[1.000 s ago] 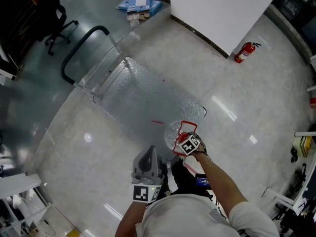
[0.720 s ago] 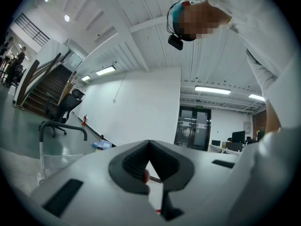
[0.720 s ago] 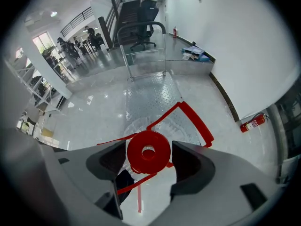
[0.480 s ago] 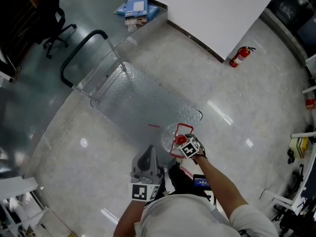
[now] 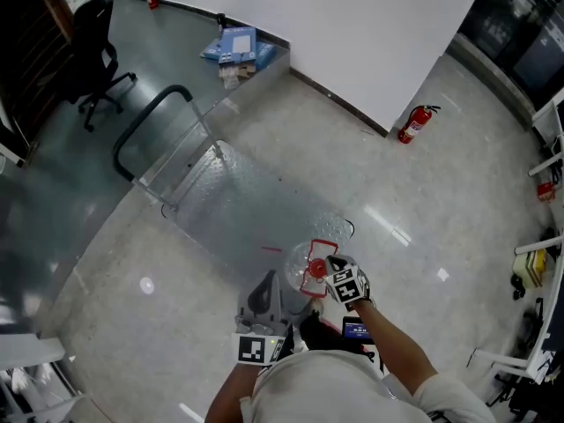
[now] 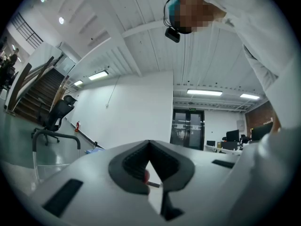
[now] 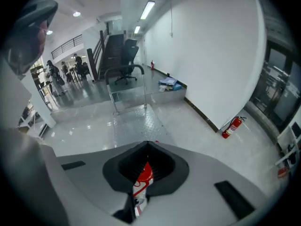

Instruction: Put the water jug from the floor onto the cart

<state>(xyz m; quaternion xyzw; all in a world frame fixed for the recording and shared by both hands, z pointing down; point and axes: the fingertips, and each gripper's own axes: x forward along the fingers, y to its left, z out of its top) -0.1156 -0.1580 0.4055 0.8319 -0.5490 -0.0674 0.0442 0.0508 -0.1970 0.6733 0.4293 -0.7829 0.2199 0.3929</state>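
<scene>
**Water jug gripped by its handle at the near end of the cart**

The clear water jug (image 5: 302, 261) is seen from above at the near end of the platform cart (image 5: 247, 201), where its outline overlaps the edge of the studded metal deck. Whether its base is clear of the floor (image 5: 423, 201) cannot be told from this steep angle. The jug's red handle (image 5: 322, 247) is clamped by the right gripper (image 5: 330, 270). In the right gripper view the jaws are seen pressed together on that handle, with a red and white strip of it caught between the dark pads. The gripper is angled downward, and the cart deck is spread out beyond its tips.

The left gripper (image 5: 267, 282) is held beside the jug on the person's left, apart from it and pointed toward the cart. In the left gripper view its jaws are drawn together, meeting at the tips, and nothing is grasped.

The cart's black push handle (image 5: 145, 117) is raised at the far end of the deck. A black office chair (image 5: 92, 55) is placed beyond it. A stack of blue and white packages (image 5: 236, 44) is laid against the foot of the white wall (image 5: 352, 25). A red fire extinguisher (image 5: 414, 124) is stood on the floor by the wall's corner, well apart from the cart.
</scene>
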